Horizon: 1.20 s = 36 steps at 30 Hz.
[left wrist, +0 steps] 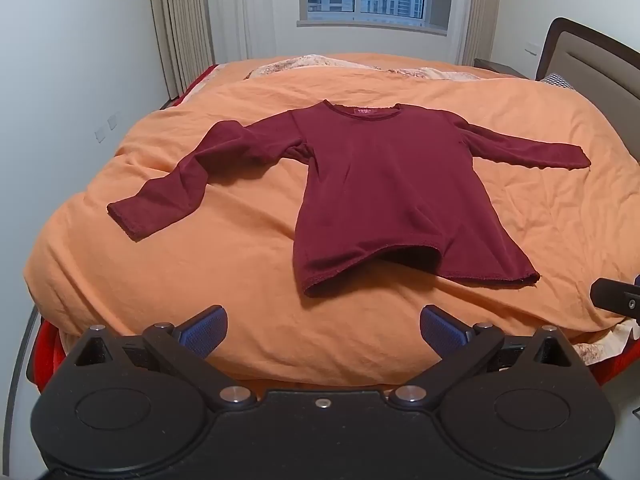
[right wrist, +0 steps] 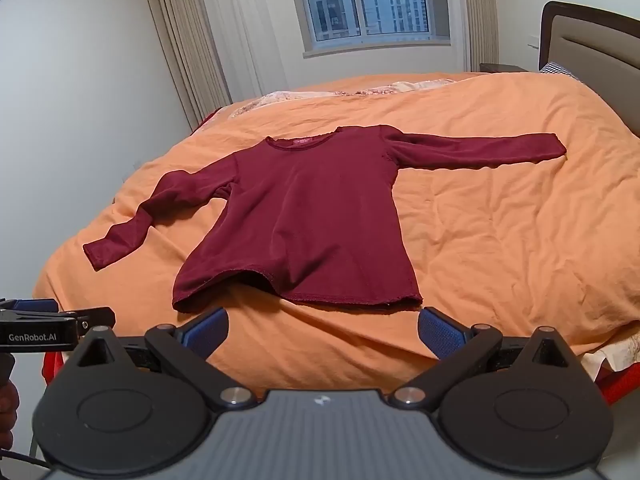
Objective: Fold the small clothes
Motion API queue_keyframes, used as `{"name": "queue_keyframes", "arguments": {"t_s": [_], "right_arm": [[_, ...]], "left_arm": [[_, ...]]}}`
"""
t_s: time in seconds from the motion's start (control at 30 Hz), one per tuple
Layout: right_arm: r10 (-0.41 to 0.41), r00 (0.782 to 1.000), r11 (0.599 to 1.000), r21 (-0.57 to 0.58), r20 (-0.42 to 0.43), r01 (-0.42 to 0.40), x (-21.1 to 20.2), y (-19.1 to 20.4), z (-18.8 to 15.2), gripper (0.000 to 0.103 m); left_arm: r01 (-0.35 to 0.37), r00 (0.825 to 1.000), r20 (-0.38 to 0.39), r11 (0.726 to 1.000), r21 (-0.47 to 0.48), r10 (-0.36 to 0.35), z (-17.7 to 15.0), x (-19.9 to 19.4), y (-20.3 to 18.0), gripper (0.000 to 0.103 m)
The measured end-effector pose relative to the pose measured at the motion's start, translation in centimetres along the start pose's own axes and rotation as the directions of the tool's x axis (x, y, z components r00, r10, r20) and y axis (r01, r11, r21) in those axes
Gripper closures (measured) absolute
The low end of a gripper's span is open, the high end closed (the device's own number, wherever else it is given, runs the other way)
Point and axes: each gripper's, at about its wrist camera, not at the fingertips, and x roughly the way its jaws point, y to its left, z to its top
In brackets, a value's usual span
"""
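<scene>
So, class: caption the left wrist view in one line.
Open left gripper hovers before a maroon long-sleeved top spread on an orange duvet.

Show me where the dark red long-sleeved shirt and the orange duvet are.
dark red long-sleeved shirt [left wrist: 384,184], left wrist view, middle of its chest.
orange duvet [right wrist: 500,240], right wrist view, bare part right of the shirt.

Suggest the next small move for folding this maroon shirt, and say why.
Probably bring the left tongs forward to the bent left sleeve cuff. The shirt lies spread on the orange duvet, unfolded, and both the left and the right tongs are open, empty and short of the hem.
</scene>
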Motion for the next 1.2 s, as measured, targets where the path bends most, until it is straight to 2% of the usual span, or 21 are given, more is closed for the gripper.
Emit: {"name": "queue_keyframes", "arguments": {"t_s": [1.2], "right_arm": [[-0.032, 0.999, 0.999, 0.023, -0.019, 0.032, 1.6, 0.4, 0.2, 0.000]], "left_arm": [[0.033, 0.999, -0.041, 0.999, 0.013, -0.033, 0.9, 2.0, 1.0, 0.001]]}}
